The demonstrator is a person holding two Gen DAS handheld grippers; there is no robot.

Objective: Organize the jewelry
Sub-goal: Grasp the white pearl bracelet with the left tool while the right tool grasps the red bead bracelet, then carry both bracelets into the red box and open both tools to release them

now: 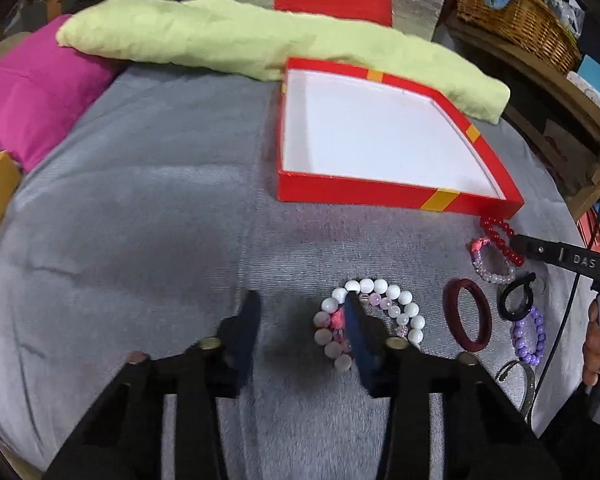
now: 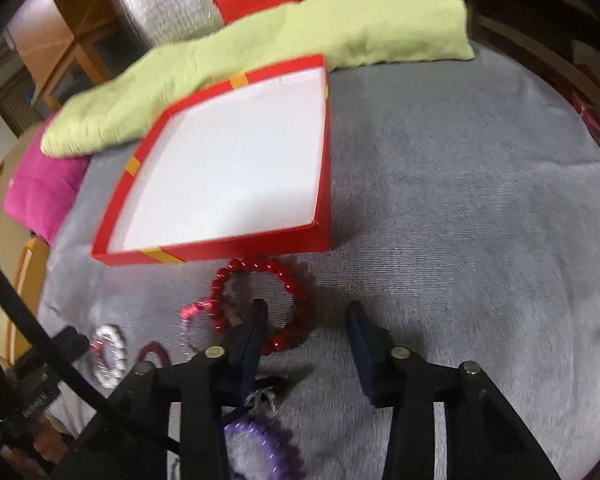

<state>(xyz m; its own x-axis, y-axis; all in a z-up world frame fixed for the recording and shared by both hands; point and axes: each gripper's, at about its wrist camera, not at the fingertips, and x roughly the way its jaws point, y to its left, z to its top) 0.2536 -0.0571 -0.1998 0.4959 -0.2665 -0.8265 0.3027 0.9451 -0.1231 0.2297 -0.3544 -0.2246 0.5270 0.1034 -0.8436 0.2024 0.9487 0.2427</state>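
a grey blanket covers the surface, and on it sits a red box with a white floor and yellow stripes, nothing inside it, backed at the far side by a green cushion and a pink cushion off to the far left. the left gripper hangs low over the near part of the blanket with its jaws spread wide and holding nothing; its right finger lies over a white bead bracelet, which also has some pale pink beads and a bright pink bit, while its left finger is over bare blanket. to the right of that lie a dark red bangle, a black ring, a purple bead bracelet and, farther off, a pink bracelet. a red bead bracelet lies just near of the box's near right corner, overlapping the pink one. the right gripper is open too and grips nothing; its left finger reaches across the red bead bracelet's loop, its right finger over bare blanket to the right. whether the fingers touch the beads i cannot tell. a wicker basket stands on a shelf at the far right.
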